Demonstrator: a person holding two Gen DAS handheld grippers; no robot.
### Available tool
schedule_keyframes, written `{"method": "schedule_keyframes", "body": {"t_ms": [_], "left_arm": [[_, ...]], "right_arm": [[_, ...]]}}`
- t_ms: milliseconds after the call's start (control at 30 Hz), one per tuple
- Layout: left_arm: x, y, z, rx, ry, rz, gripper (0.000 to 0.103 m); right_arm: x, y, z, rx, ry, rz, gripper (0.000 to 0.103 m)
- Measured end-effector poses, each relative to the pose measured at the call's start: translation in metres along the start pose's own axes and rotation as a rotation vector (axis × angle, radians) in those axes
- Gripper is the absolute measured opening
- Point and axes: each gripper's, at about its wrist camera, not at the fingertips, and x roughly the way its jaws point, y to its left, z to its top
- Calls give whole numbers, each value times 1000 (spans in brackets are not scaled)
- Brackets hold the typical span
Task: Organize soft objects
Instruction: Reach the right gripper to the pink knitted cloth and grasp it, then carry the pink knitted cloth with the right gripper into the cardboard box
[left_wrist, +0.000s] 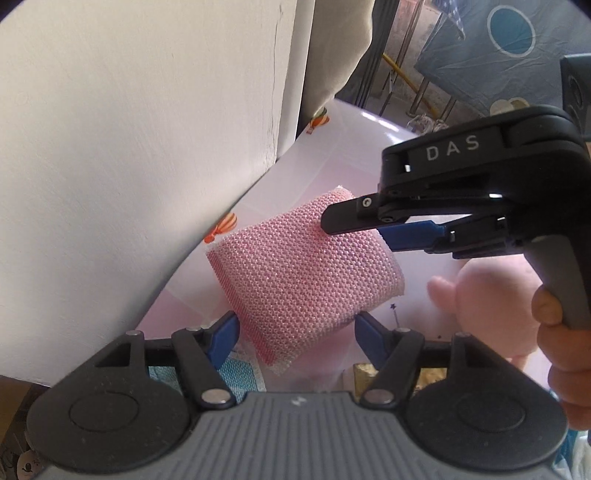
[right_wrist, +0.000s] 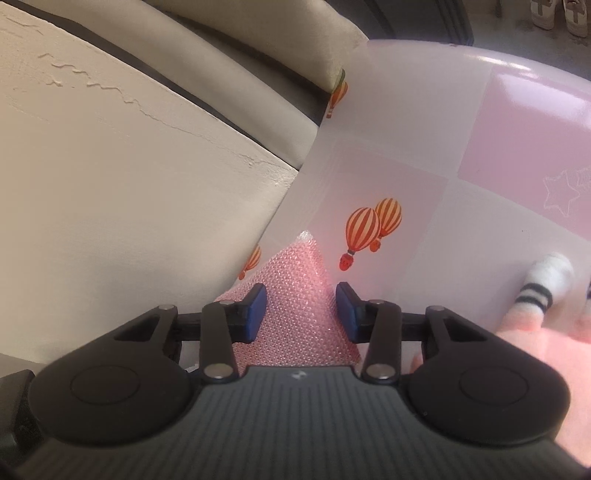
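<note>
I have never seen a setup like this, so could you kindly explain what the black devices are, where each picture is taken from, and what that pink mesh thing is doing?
These are hand-held two-finger grippers, each carrying a camera that looks along its fingers. The left camera sees the left gripper, jaws standing either side of a pink mesh sponge, and the right gripper reaching in, with a hand on its handle. The right camera shows that gripper around the sponge's corner; whether the pads press is unclear. A pink plush toy lies on the balloon-printed cover.
</note>
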Motion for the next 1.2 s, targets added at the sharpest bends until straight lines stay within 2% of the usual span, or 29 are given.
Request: {"method": "schedule_keyframes", "body": {"t_ms": [267, 500, 800, 1200], "left_arm": [[-64, -9, -12, 31, -114, -61, 69], [-128, -28, -39, 99, -185, -145, 69], [-189, -78, -89, 233, -215, -286, 69], [-225, -153, -175, 469, -197, -472, 69]], "right_arm": [[-69, 24, -14, 0, -106, 44, 34], [-143, 32, -56, 19, -196, 45, 32], [-235, 19, -153, 106, -309, 32, 31], [-344, -38, -319, 299, -480, 18, 30]]}}
